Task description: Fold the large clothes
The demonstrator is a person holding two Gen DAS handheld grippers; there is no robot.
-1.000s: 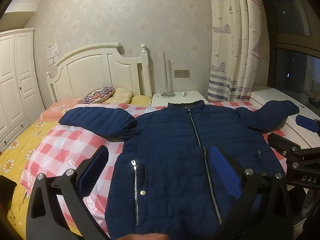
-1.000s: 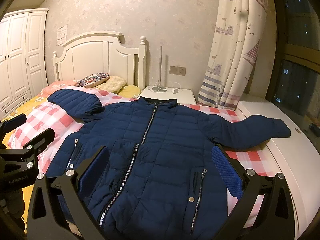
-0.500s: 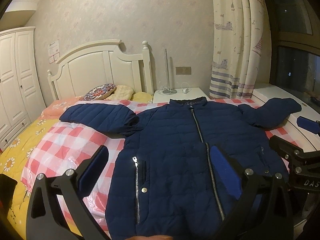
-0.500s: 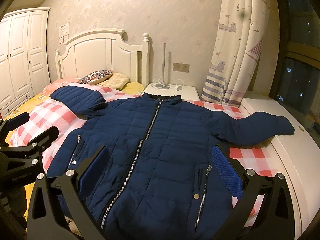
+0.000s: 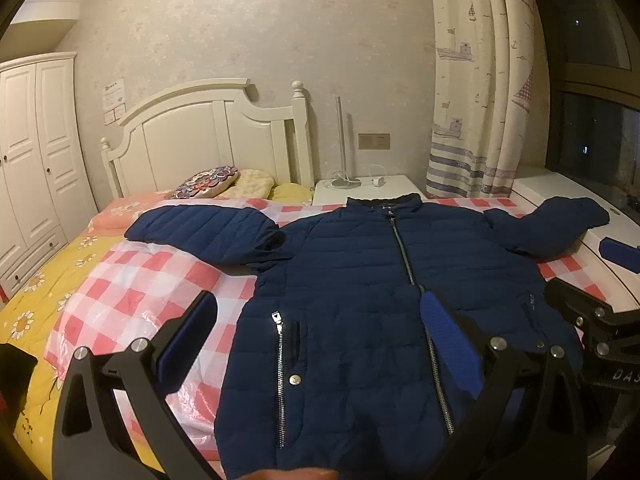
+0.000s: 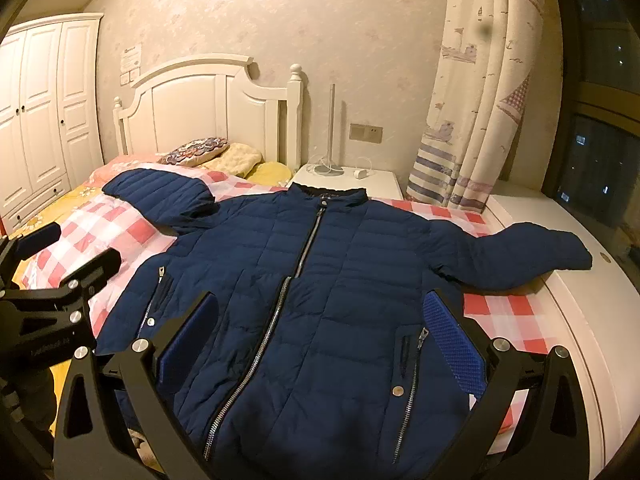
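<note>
A navy quilted jacket (image 5: 360, 280) (image 6: 320, 280) lies face up and zipped on the bed, collar toward the headboard, both sleeves spread out. My left gripper (image 5: 320, 328) hovers open above the jacket's lower left front near the pocket zip. Over the lower right front my right gripper (image 6: 320, 328) is also open, holding nothing. In the right wrist view the left gripper (image 6: 44, 252) shows at the left edge; the right gripper (image 5: 600, 276) shows at the right edge of the left wrist view. The jacket's hem is hidden below both views.
A red-and-white checked plastic sheet (image 5: 132, 288) (image 6: 500, 312) lies under the jacket over a yellow flowered bedspread (image 5: 44, 280). Pillows (image 5: 208, 180) rest by the white headboard (image 6: 208, 108). A white nightstand (image 6: 352, 180) and a white ledge (image 6: 580, 300) by the curtain (image 6: 472, 120) border the right side.
Both grippers have tilted down and edged slightly toward the jacket, so it sits lower and larger in view. The jacket has not moved and both grippers stay open.
</note>
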